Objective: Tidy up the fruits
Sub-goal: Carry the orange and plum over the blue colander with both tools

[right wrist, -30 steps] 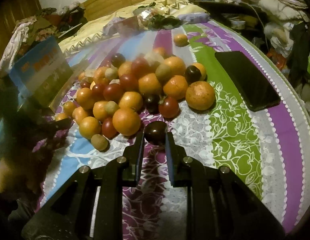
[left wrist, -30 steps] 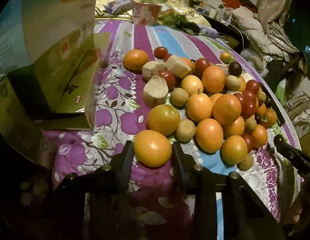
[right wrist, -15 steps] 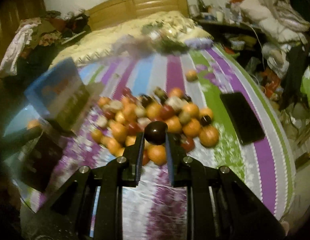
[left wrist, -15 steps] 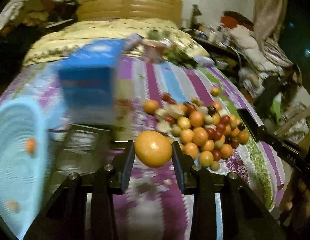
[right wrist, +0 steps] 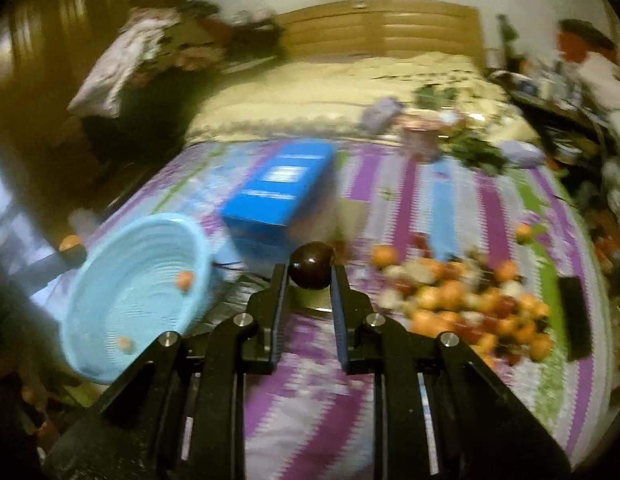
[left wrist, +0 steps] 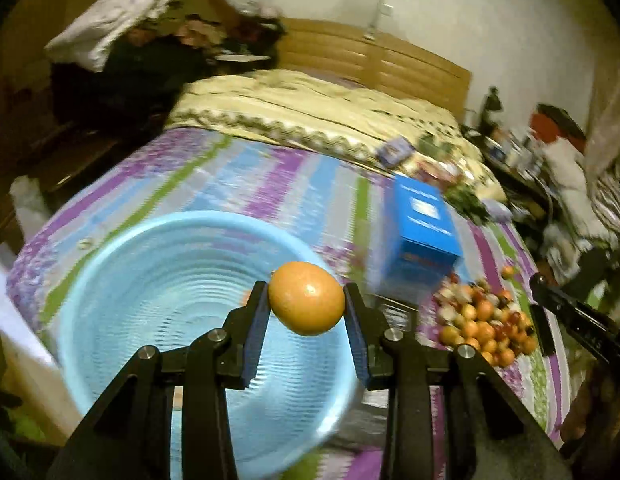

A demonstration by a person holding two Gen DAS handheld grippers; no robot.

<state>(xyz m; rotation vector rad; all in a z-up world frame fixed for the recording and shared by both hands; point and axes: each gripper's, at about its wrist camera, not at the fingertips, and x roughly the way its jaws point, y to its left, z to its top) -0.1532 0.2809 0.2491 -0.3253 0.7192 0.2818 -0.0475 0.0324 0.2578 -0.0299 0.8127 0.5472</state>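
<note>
The left gripper clamps an orange at frame centre, over the blue basket. The right gripper pinches a dark plum mid-frame, the fruit pile lower right.

Both grippers: blk frames, silver screws, blue pads.

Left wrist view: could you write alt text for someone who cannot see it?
A black two-fingered claw grips an orange fruit in front of a wide, pale blue ribbed basket on a bed with a purple, blue and green striped cover. To the right stand a blue box and a heap of small fruits.
</note>
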